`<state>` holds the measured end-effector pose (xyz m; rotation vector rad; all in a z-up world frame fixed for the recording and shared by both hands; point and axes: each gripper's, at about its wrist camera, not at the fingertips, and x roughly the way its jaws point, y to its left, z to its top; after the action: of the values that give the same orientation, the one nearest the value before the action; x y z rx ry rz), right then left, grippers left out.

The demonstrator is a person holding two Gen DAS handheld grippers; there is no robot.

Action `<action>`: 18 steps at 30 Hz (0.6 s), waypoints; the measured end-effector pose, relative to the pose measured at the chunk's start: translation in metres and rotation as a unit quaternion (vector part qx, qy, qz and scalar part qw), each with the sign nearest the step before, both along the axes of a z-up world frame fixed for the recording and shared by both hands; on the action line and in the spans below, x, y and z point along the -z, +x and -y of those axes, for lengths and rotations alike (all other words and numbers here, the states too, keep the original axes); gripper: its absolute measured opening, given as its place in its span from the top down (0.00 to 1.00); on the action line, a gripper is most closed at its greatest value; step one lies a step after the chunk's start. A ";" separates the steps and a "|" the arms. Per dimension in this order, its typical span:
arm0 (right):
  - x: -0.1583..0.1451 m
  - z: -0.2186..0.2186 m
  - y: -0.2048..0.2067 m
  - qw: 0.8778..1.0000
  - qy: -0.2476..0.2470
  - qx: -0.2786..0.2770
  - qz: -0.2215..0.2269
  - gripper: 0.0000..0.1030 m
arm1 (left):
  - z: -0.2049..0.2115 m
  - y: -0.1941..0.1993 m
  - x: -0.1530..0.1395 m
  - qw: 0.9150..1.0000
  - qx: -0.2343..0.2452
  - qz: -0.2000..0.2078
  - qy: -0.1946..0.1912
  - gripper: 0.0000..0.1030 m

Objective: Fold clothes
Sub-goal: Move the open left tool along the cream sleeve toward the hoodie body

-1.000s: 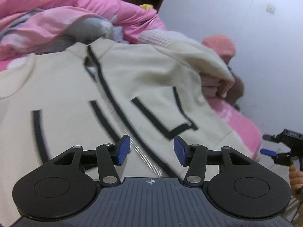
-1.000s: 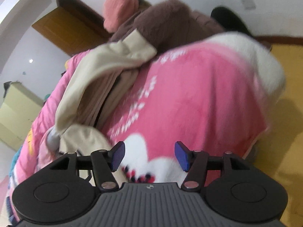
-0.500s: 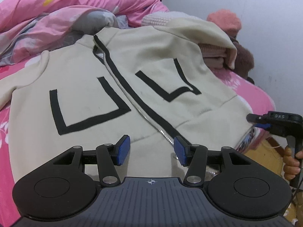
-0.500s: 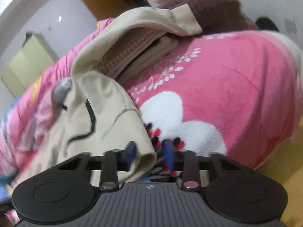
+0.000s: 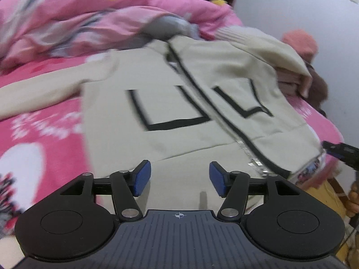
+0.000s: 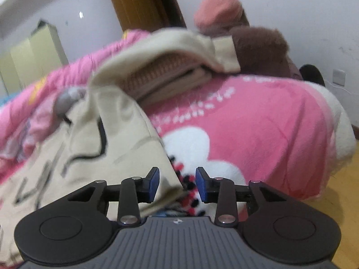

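A cream zip jacket [image 5: 179,103] with black trim lies face up on the pink blanket [image 5: 44,134], one sleeve stretched to the left. My left gripper [image 5: 179,177] hovers over its near hem, jaws opening, nothing between them. In the right wrist view the jacket's hem corner [image 6: 170,186] sits between the blue pads of my right gripper [image 6: 177,185]. Those jaws are opening, and the right pad stands apart from the cloth. The right gripper [image 5: 341,154] also shows at the jacket's right corner in the left wrist view. The other sleeve [image 6: 190,42] drapes over a stack of clothes.
A stack of folded clothes [image 6: 166,80], a pink hat [image 6: 219,9] and a brown furry garment [image 6: 260,49] sit by the wall. A crumpled pink quilt [image 5: 78,18] lies beyond the jacket. The bed edge drops to the yellow floor [image 6: 343,179] on the right.
The left gripper pulled back and leftward from the jacket, and its jaws widened. The right gripper rolled level, closed in on the hem corner, then spread its jaws again.
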<state>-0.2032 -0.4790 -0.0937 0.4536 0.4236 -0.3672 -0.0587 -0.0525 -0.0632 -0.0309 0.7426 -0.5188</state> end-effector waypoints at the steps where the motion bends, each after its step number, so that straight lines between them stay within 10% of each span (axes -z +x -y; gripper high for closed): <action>1: -0.004 -0.003 -0.002 1.000 -0.007 -0.003 0.011 0.63 | -0.008 -0.002 0.000 1.000 -0.011 -0.001 0.000 0.43; 18: -0.017 -0.016 0.028 0.999 -0.007 -0.012 -0.038 0.56 | -0.091 0.009 -0.002 0.988 -0.122 -0.022 -0.092 0.42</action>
<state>-0.1747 -0.4632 -0.0766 0.4214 0.5008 -0.3641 -0.0500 0.0386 -0.0607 -0.3025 0.7210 -0.3519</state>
